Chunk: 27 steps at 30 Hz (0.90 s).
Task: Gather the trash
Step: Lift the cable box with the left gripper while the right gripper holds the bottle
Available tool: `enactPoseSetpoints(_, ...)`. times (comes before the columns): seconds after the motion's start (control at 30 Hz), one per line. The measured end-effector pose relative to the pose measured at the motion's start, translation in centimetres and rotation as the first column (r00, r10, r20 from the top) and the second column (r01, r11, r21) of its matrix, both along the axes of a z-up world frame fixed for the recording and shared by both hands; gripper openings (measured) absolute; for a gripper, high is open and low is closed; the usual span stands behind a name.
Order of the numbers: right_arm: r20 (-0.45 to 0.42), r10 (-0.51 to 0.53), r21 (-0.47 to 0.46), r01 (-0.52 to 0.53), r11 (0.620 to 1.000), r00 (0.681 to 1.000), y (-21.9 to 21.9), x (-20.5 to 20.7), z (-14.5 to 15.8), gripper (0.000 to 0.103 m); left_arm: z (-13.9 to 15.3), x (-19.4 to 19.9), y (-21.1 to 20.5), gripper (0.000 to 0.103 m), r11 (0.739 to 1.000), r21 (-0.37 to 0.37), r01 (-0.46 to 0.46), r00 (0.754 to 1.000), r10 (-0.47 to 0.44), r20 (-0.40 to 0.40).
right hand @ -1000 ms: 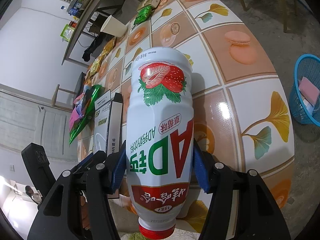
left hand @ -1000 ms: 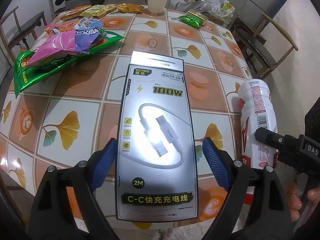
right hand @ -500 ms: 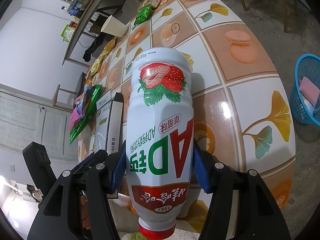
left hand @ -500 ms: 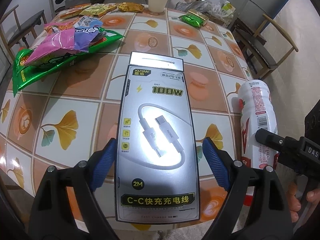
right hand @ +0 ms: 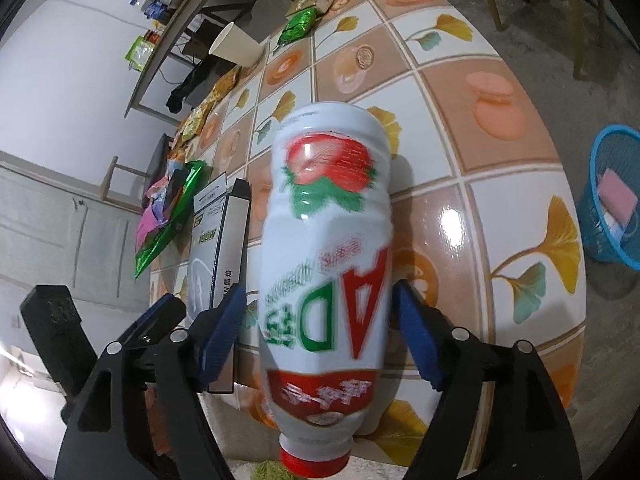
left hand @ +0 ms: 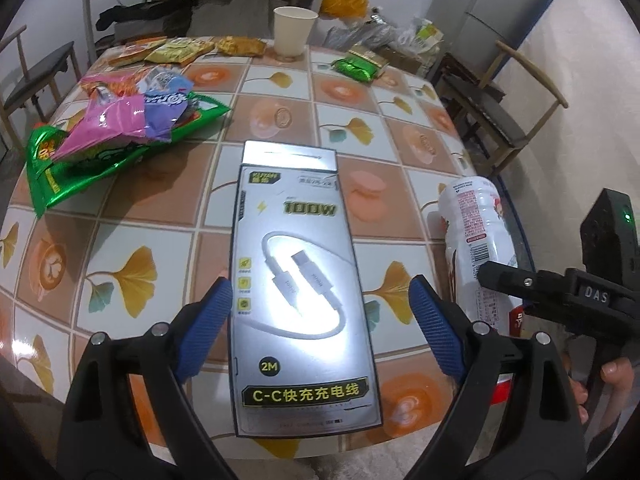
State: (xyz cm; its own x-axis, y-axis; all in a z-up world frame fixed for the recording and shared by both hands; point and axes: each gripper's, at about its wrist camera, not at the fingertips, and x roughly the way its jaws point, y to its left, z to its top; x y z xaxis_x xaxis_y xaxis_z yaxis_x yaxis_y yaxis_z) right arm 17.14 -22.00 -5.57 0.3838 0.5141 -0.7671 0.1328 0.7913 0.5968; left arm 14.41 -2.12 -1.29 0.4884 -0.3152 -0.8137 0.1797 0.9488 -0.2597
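A grey cable box [left hand: 304,240] lies flat on the tiled table [left hand: 168,184], its near end over the table's front edge. My left gripper [left hand: 320,282] straddles it, open, with a gap at each blue pad. A white strawberry-drink bottle [right hand: 328,240] with a red cap hangs cap-down between the fingers of my right gripper [right hand: 320,289]. Those jaws are opening: both pads stand just off the bottle, which is blurred with motion. The left wrist view shows the same bottle [left hand: 476,232] and right gripper [left hand: 520,284] at the table's right edge. The box [right hand: 224,240] appears left of the bottle.
Crumpled green, pink and purple wrappers [left hand: 120,132] lie at the left. A paper cup [left hand: 294,32], snack packets [left hand: 176,50] and a green packet [left hand: 356,68] sit at the far side. A blue basket [right hand: 616,200] stands on the floor at the right. Chairs [left hand: 508,112] flank the table.
My right gripper's pads have spread off the bottle, which was sharp and gripped before and is now blurred and slightly tilted. The left gripper and the box look unchanged.
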Motion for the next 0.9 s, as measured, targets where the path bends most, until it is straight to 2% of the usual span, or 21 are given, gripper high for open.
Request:
enactPoseSetpoints(0.2, 0.011, 0.018, -0.014, -0.018, 1.000, 1.000, 0.4, 0.5, 0.7, 0.080, 0.4, 0.7, -0.4, 0.089, 0.999, -0.037, 0.039, 0.999, -0.038, 0.007)
enactPoseSetpoints(0.33, 0.018, 0.042, -0.056, -0.041, 0.998, 0.999, 1.2, 1.2, 0.9, 0.081, 0.1, 1.7, -1.1, 0.089, 0.999, 0.012, 0.052, 0.999, -0.052, 0.008)
enactPoseSetpoints(0.43, -0.005, 0.054, -0.099, -0.055, 0.994, 0.999, 1.5, 1.6, 0.5, 0.081, -0.7, 2.4, -1.4, 0.089, 0.993, 0.111, 0.031, 0.999, -0.030, -0.013)
enactPoseSetpoints(0.63, 0.012, 0.091, -0.154, -0.088, 0.984, 0.996, 1.9, 1.4, 0.1, 0.081, -2.7, 3.3, -0.5, 0.089, 0.992, 0.120, 0.042, 0.995, -0.030, -0.100)
enactPoseSetpoints(0.67, 0.020, 0.093, -0.160, -0.089, 0.983, 0.995, 1.9, 1.3, 0.1, 0.080, -3.1, 3.3, -0.4, 0.089, 0.992, 0.122, 0.044, 0.994, -0.030, -0.108)
enactPoseSetpoints(0.8, 0.037, 0.094, -0.174, -0.087, 0.981, 0.995, 1.7, 1.0, 0.0, 0.060, -3.6, 3.2, -0.6, 0.089, 0.989, 0.137, 0.055, 0.994, -0.042, -0.101)
enactPoseSetpoints(0.87, 0.041, 0.086, -0.124, -0.080, 0.989, 0.995, 1.1, 0.9, -0.1, 0.059, -3.7, 3.2, -0.7, 0.080, 0.989, 0.138, 0.060, 0.994, -0.046, -0.098)
enactPoseSetpoints(0.9, 0.043, 0.080, -0.108, -0.075, 0.991, 0.996, 0.8, 0.8, -0.2, 0.059, -3.6, 3.2, -0.8, 0.079, 0.988, 0.145, 0.058, 0.994, -0.045, -0.095)
